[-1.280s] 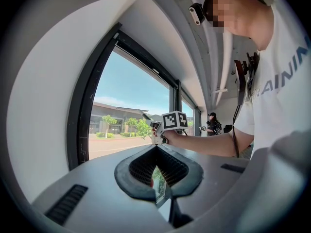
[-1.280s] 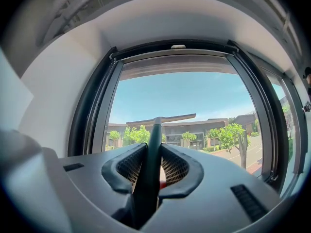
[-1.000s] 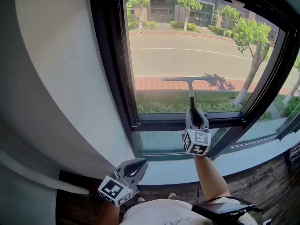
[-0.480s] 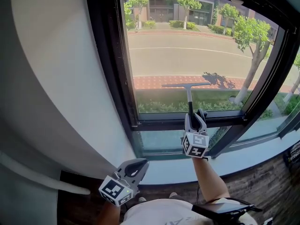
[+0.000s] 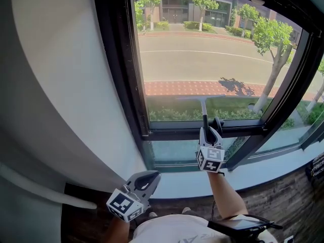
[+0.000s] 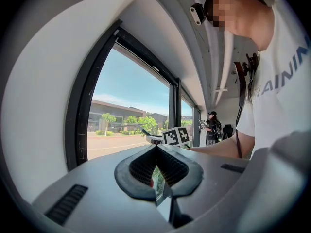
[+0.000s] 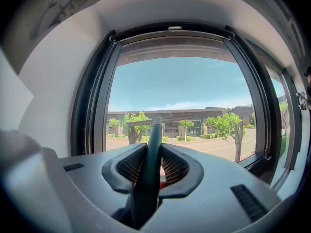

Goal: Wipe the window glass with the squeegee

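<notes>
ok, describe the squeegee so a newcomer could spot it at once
Start at the big window glass facing the street. Near its lower edge, the right gripper grips a dark handle pointing up the pane. That is the squeegee: a thin T-shaped tool, its crossbar lying level across the glass.

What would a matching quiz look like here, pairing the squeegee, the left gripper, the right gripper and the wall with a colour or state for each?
1 squeegee
2 left gripper
3 right gripper
4 wall

A white, at far left
B jaws shut, empty, held low
C dark, T-shaped, upright
D jaws shut on a tool, raised

Pairs: 1-C, 2-B, 3-D, 4-A
</notes>
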The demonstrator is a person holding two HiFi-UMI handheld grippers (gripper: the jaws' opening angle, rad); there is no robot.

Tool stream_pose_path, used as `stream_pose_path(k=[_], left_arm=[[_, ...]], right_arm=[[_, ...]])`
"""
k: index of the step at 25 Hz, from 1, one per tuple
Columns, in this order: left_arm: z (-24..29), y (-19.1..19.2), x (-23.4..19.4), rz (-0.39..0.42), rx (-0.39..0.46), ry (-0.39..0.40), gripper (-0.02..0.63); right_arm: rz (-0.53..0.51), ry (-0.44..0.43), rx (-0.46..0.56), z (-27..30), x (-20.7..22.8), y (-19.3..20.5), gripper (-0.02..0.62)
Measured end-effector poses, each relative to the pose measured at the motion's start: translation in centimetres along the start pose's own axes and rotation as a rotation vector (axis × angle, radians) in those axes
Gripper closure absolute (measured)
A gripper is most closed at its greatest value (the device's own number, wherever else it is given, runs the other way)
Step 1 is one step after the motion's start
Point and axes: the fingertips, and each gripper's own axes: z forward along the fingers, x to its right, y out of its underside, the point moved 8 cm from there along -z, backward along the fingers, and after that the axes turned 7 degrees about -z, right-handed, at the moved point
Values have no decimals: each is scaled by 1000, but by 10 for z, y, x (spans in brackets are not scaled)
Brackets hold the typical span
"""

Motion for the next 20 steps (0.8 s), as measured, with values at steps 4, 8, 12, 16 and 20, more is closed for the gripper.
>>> stream_pose_path(k=[4, 8, 12, 16, 20], left_arm=[[0, -1, 0, -4, 1, -4, 591], [2, 1, 0, -5, 0, 6, 590], [3, 2, 2, -6, -4, 9, 590], [2, 1, 1, -4, -3, 6, 590], [1, 2, 1, -11, -5, 7, 590]], right_arm=[[3, -2, -33, -1, 0, 12, 495], [-9, -4, -54, -1, -1, 23, 495], [-18, -10, -75, -1, -1, 32, 495], [-14, -11, -95, -1, -3, 42, 495], [-20, -13, -118, -2, -3, 49, 495]])
